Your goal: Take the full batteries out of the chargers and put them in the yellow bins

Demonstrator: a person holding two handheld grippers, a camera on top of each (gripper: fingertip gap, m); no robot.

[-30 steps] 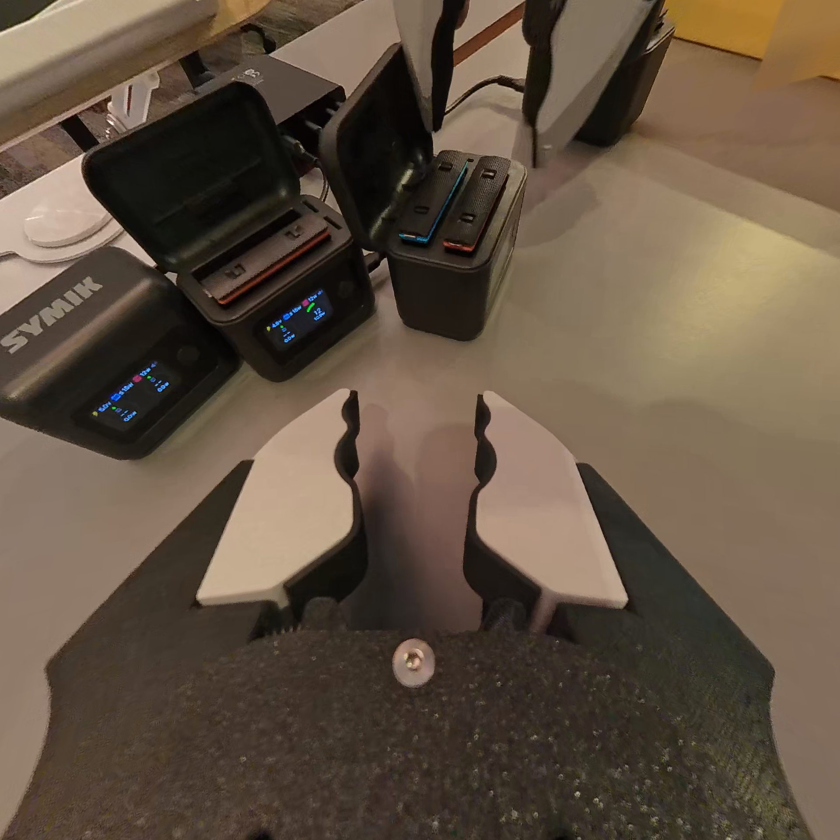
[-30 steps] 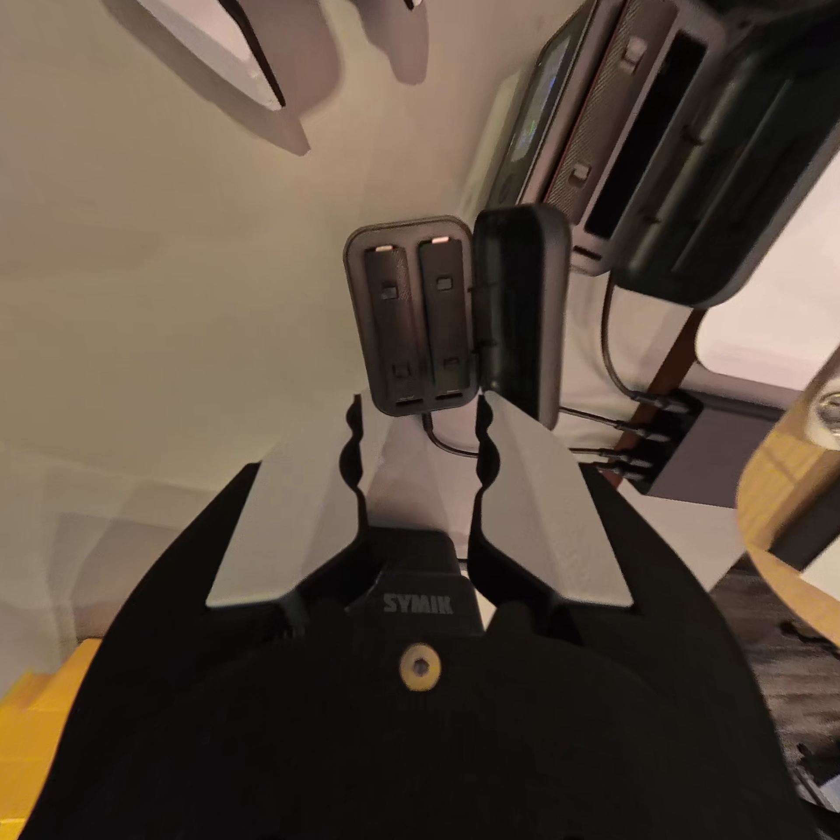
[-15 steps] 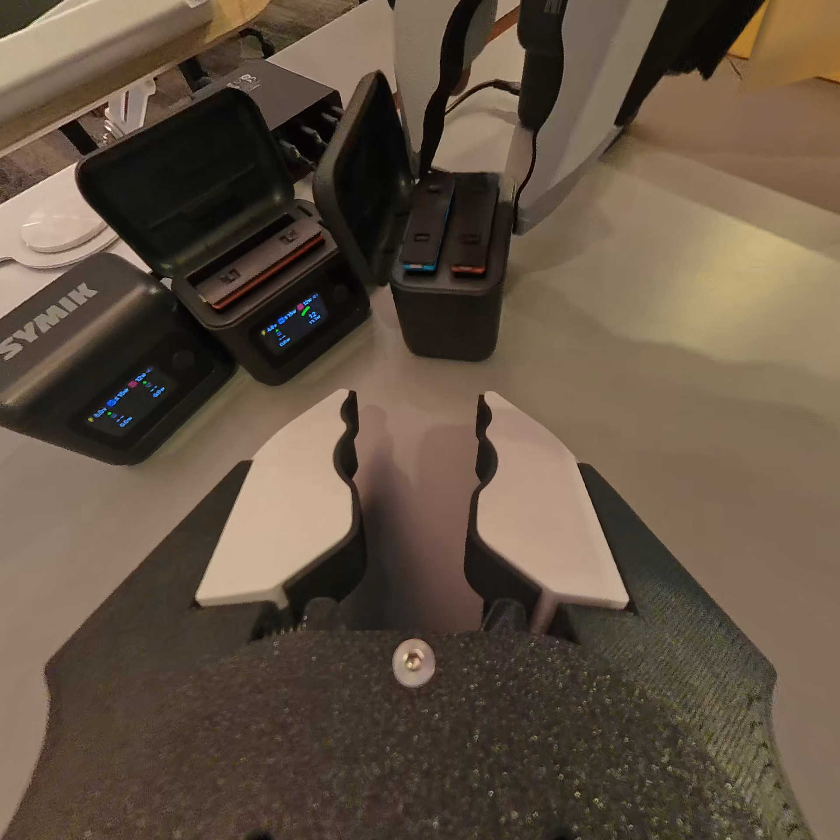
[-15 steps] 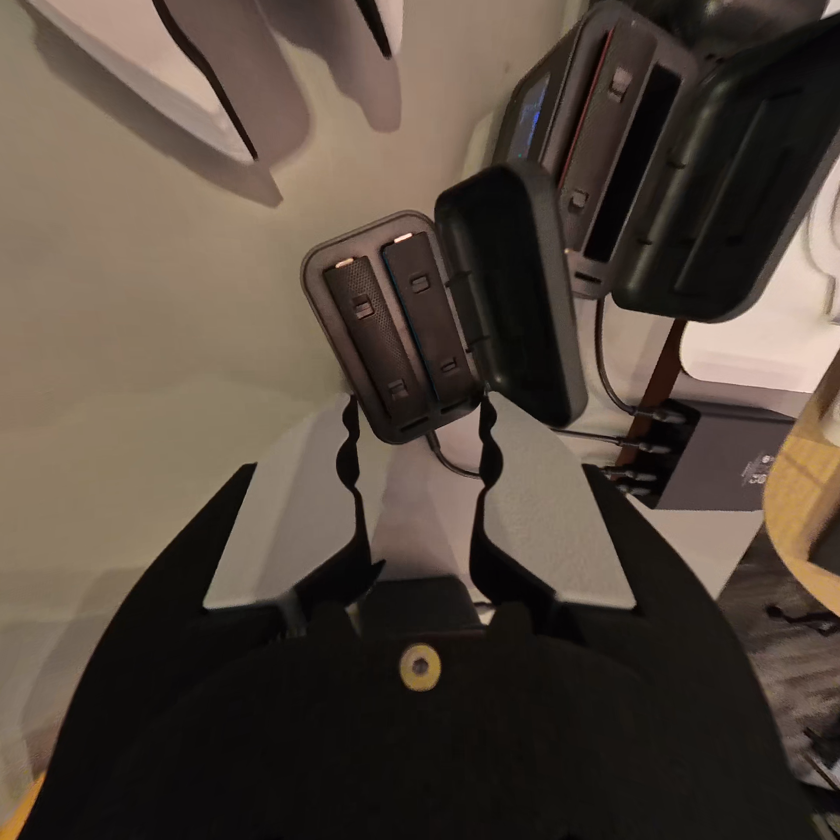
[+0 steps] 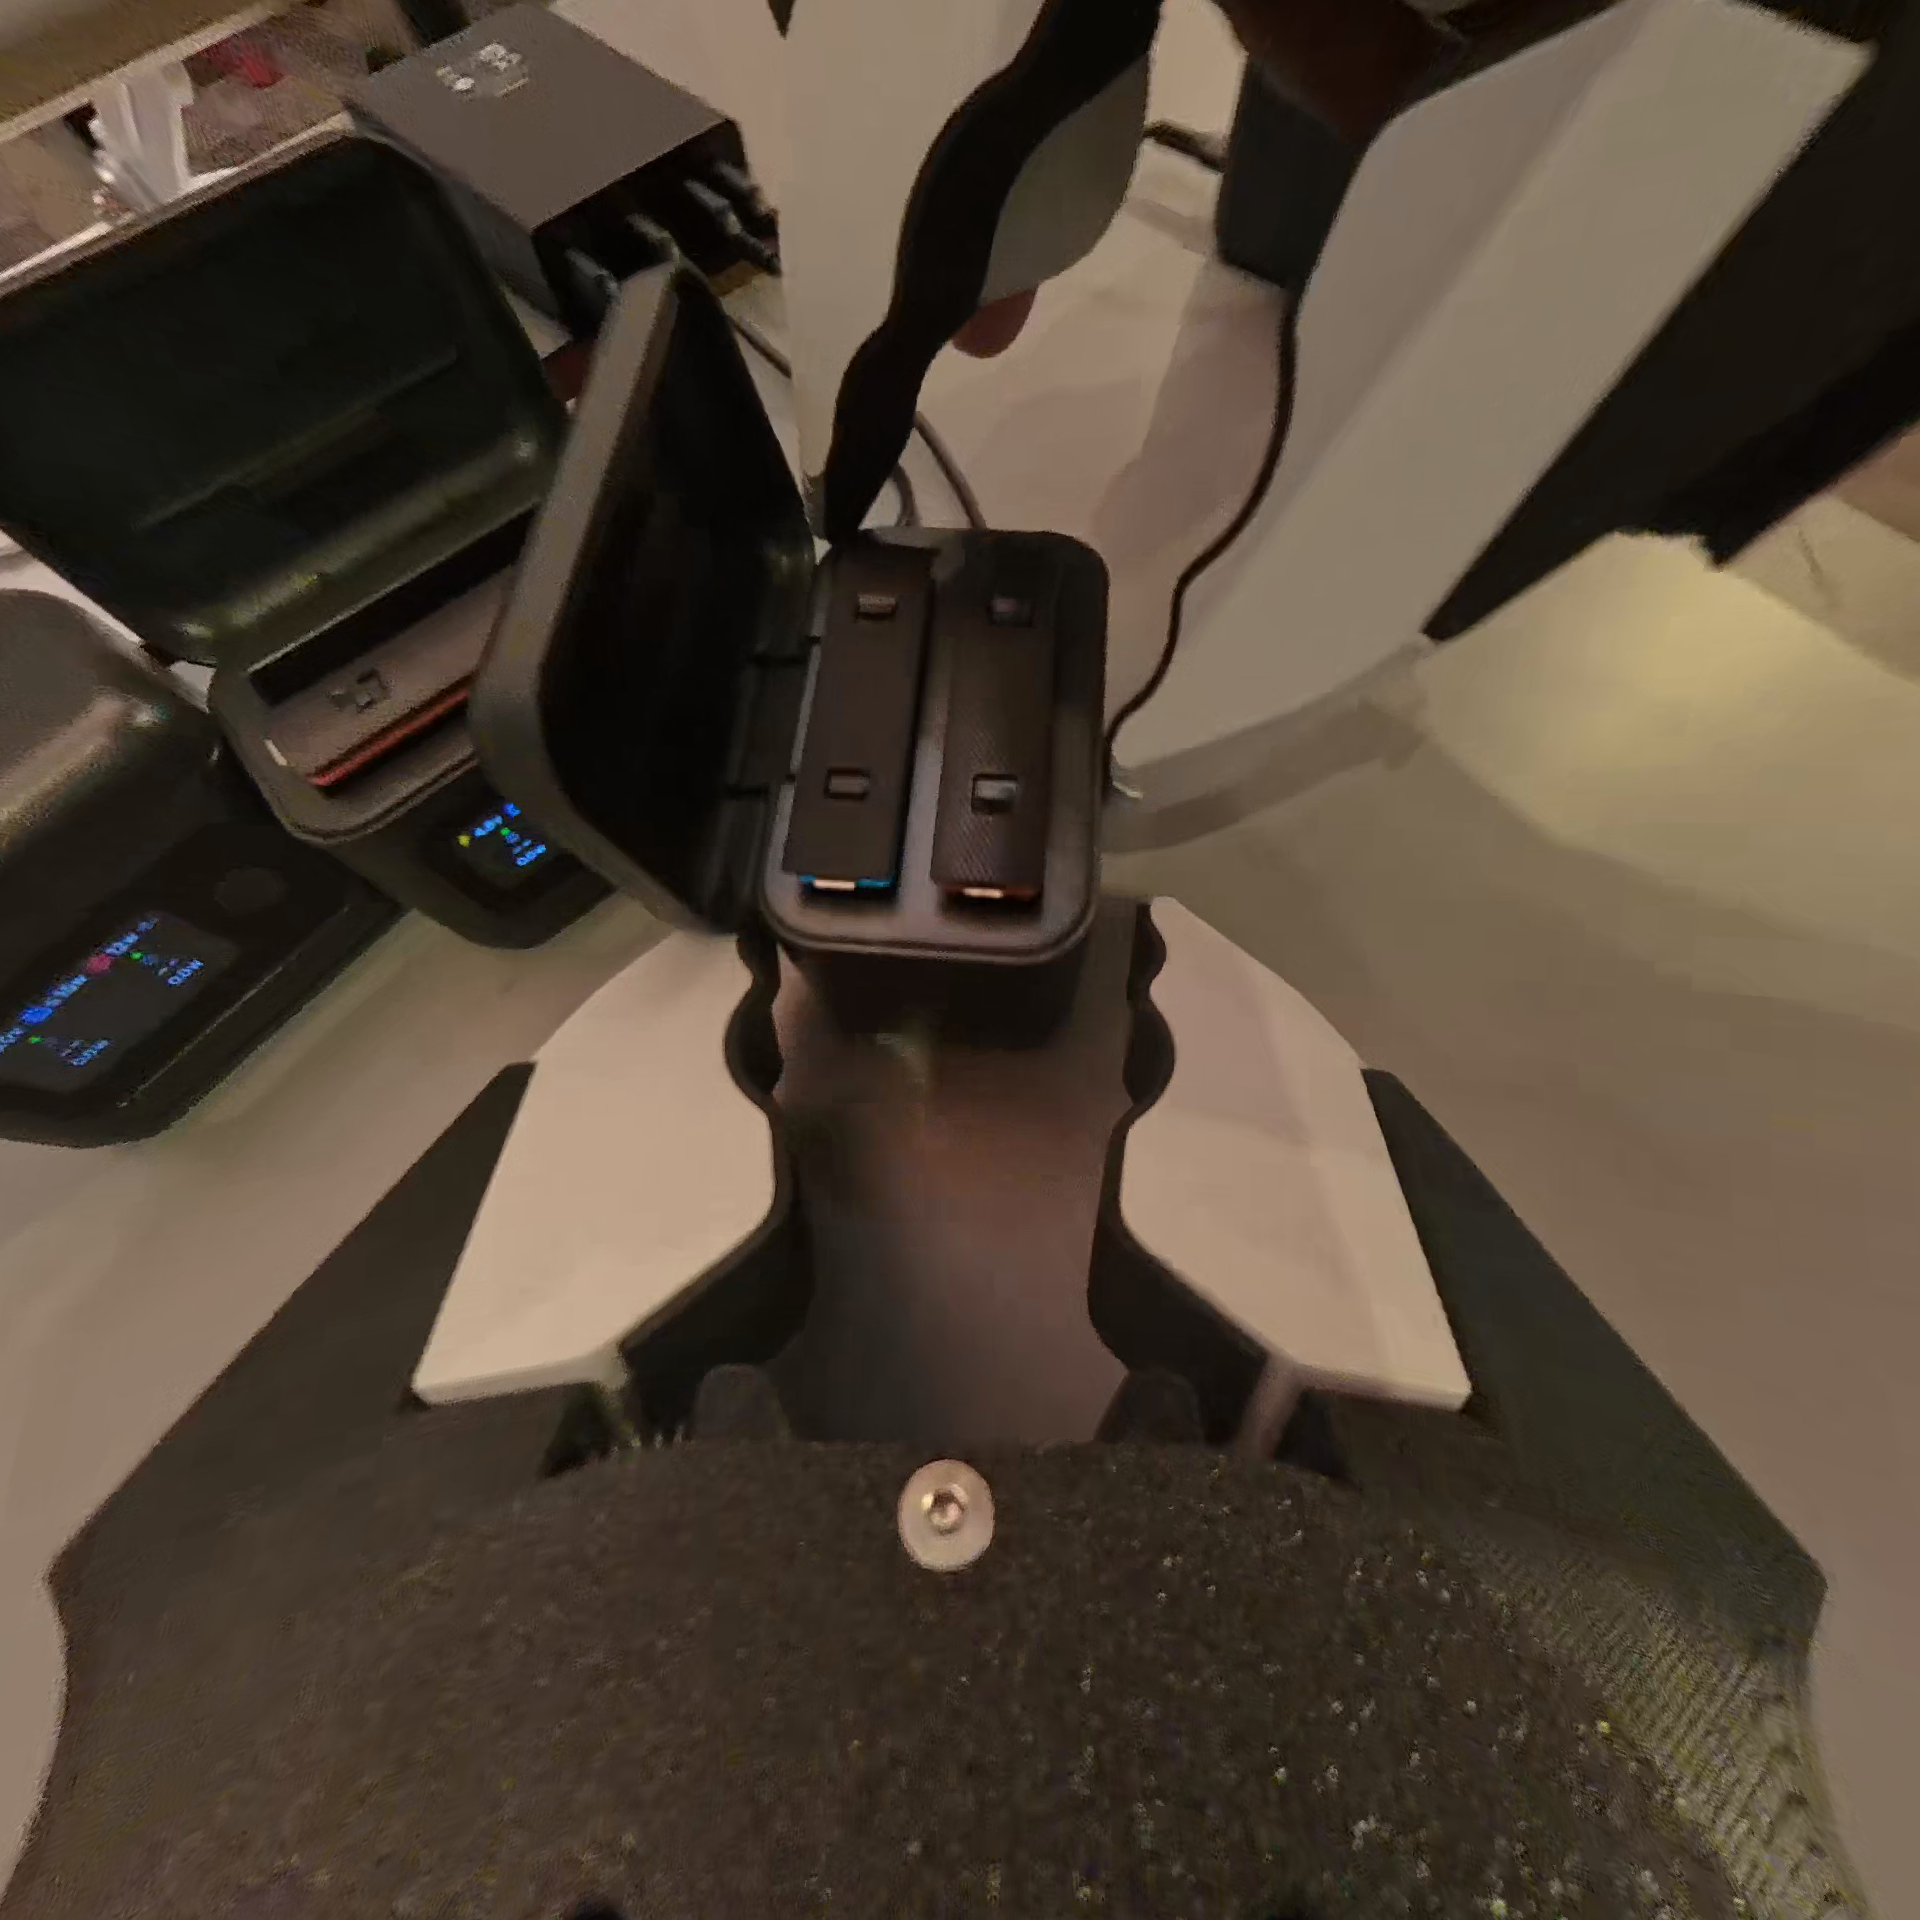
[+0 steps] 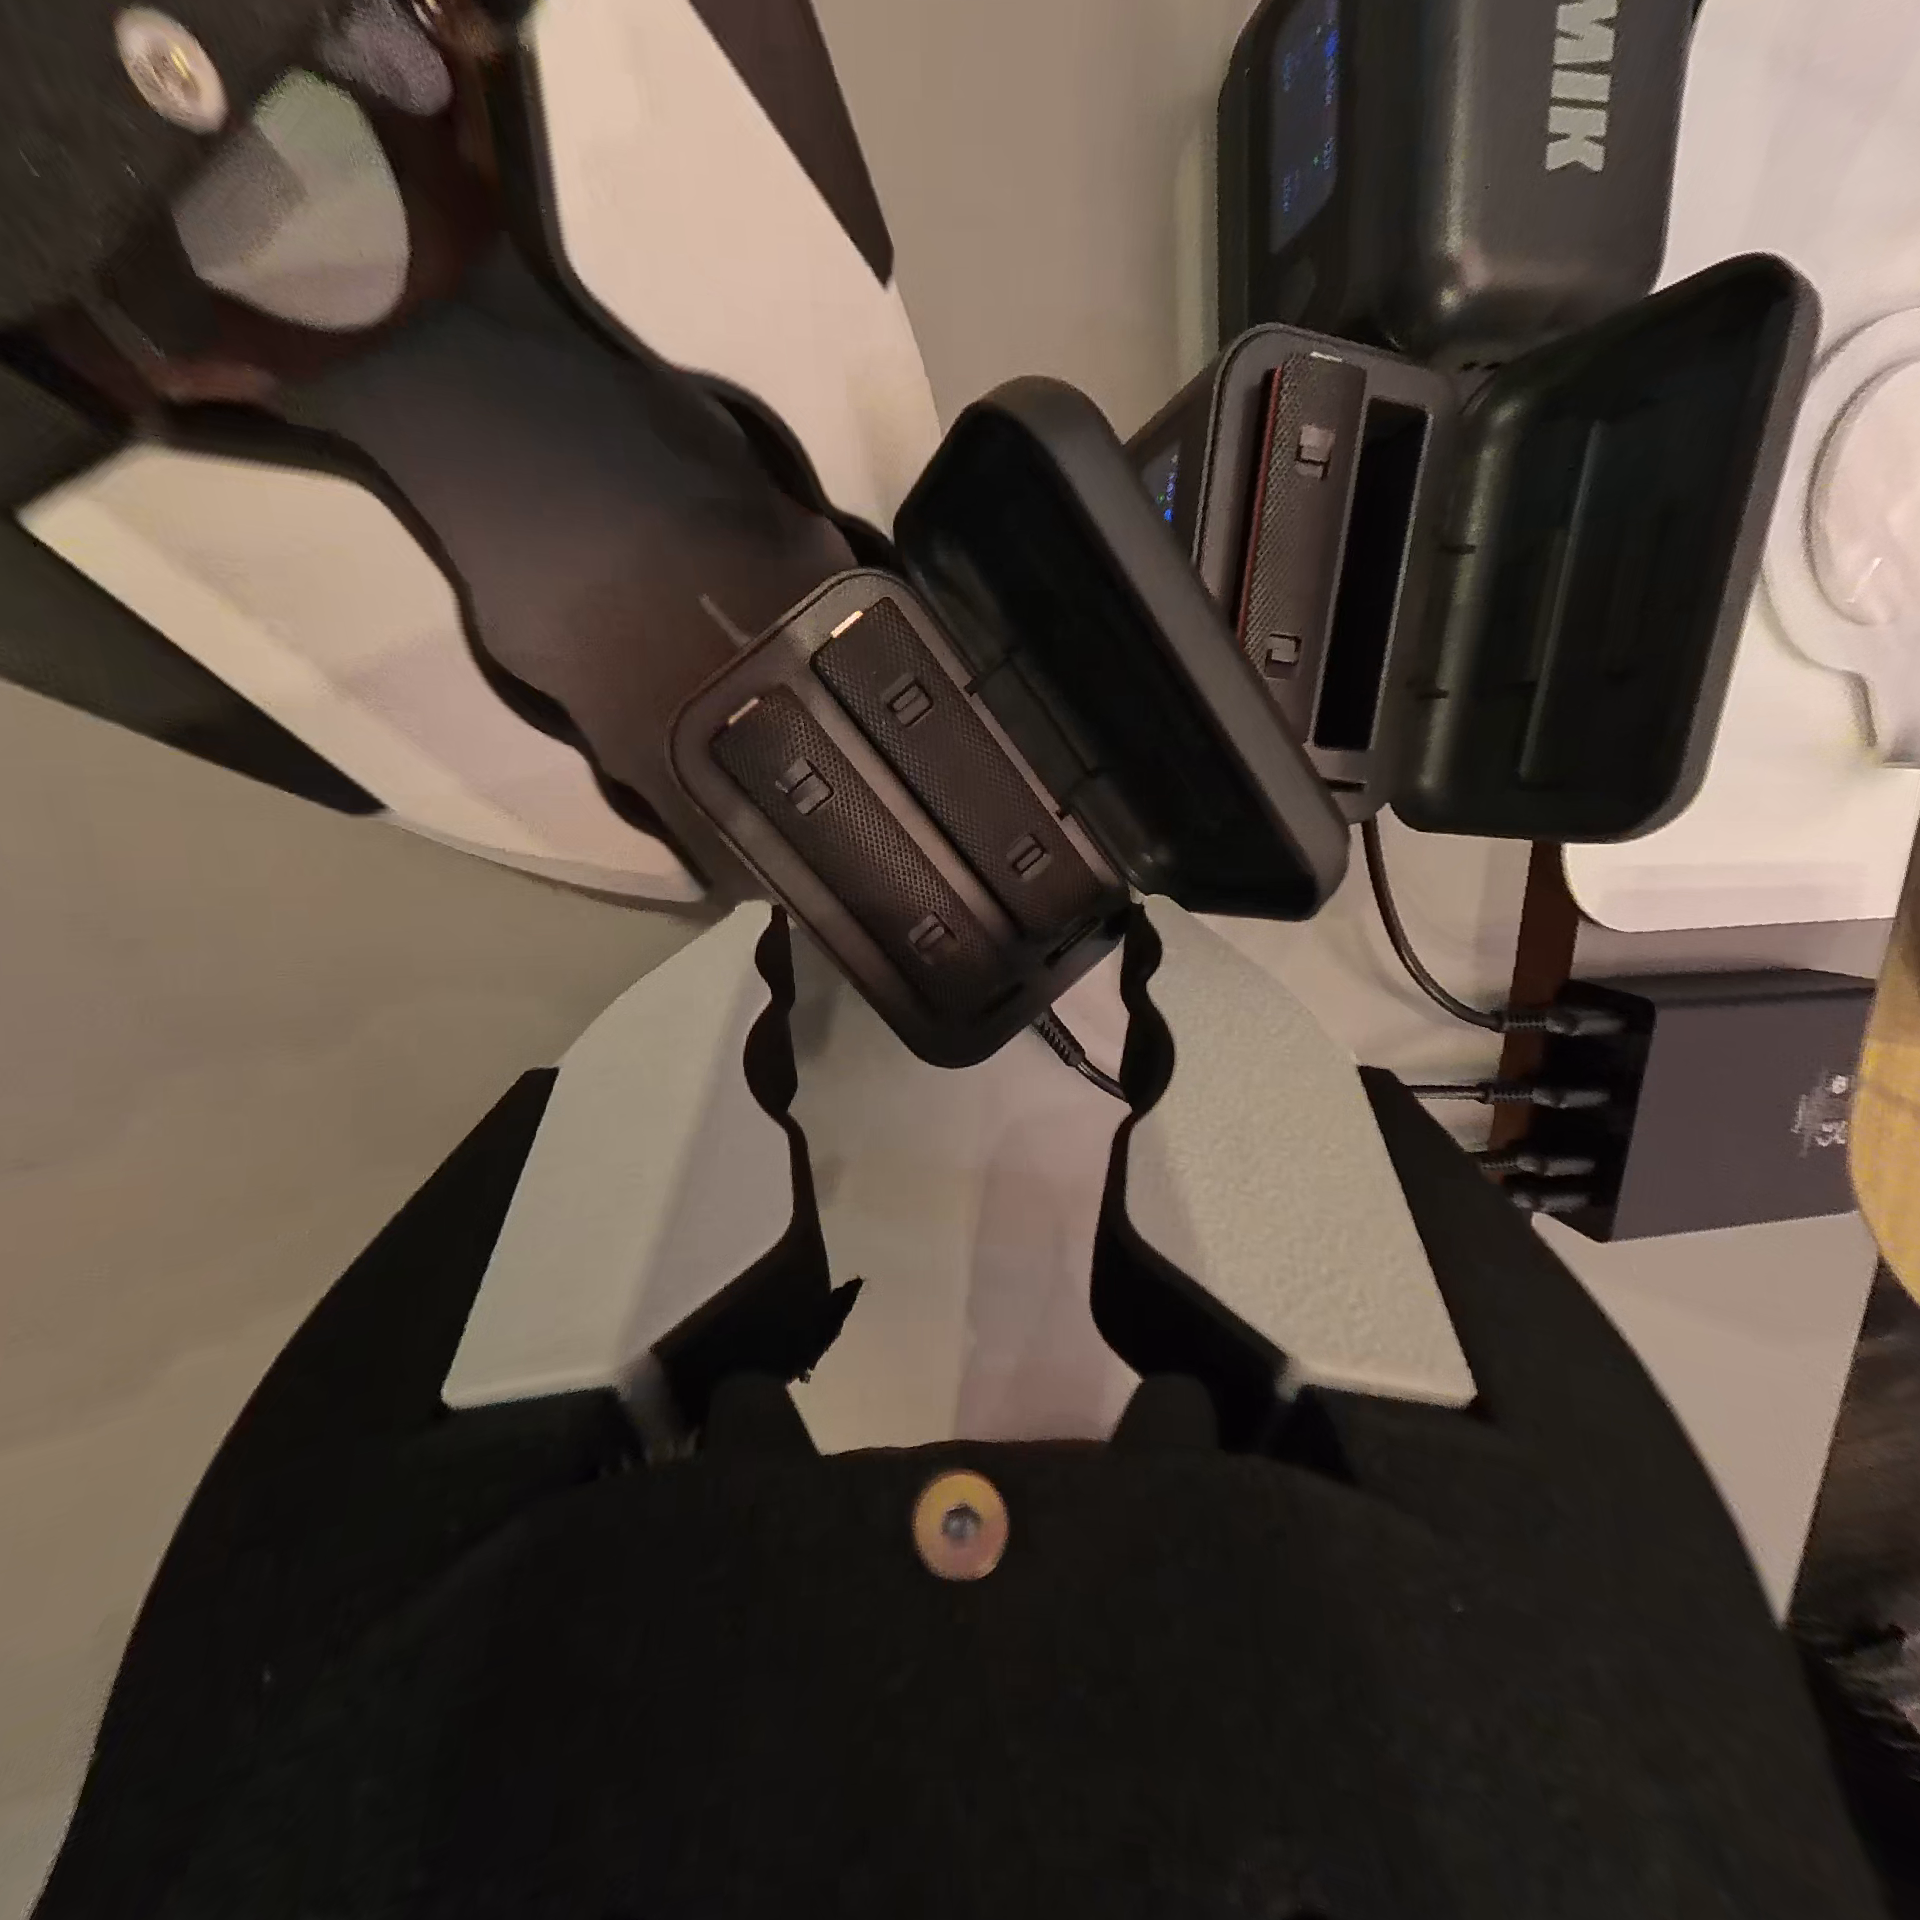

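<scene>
Left wrist view looks across a pale table [image 5: 1558, 935] that carries three black chargers: one open charger [image 5: 935, 935] sits just ahead of the left claw [image 5: 951, 935], between its spread fingertips, a second open charger [image 5: 364, 769] stands beyond it to the claw's left, and a closed charger [image 5: 114, 935] with a lit screen lies farther left. Both claws stand open and hold nothing; the left claw's fingers flank the near charger's front wall, though whether they touch it I cannot tell. The right claw [image 6: 951, 945] faces the same charger from the opposite side, its tips just beside the back edge. A black power hub [image 6: 1725, 1101] with plugged cables sits to the right claw's right. Inside the near charger two batteries lie side by side, one with a blue end [image 5: 852, 727] and one with an orange end [image 5: 987, 727], so two in this charger; the second open charger shows one battery [image 6: 1299, 499] and one empty slot. No yellow bin is in view. The batteries look like small, stiff, fairly light sticks with a textured skin that should grip well; they seem seated snugly, so I judge the best hold is across the narrow sides near an exposed end, pulling straight out while the other claw steadies the light charger body.
</scene>
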